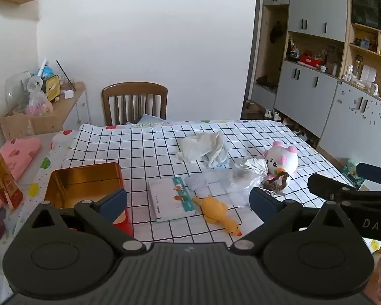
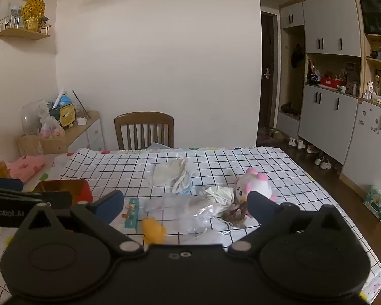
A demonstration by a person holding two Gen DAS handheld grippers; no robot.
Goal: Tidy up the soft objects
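Note:
On the checked tablecloth (image 1: 139, 147) lie a yellow plush duck (image 1: 216, 212) (image 2: 153, 230), a pink-and-white plush animal (image 1: 282, 158) (image 2: 254, 185), a crumpled white cloth (image 1: 205, 147) (image 2: 172, 171) and a clear plastic bag (image 1: 228, 183) (image 2: 185, 208). A small brown woven item (image 1: 276, 181) lies against the plush animal. An open gold tin box (image 1: 83, 185) (image 2: 66, 189) stands at the left. My left gripper (image 1: 189, 202) hovers open above the near edge, with nothing held. My right gripper (image 2: 185, 204) is also open and holds nothing.
A thin picture book (image 1: 171, 199) lies beside the duck. A wooden chair (image 1: 134, 101) stands at the table's far side. Folded pink fabric (image 1: 20, 152) and an amber bottle (image 1: 2, 178) sit at the left. Grey cabinets (image 1: 307, 86) line the right wall.

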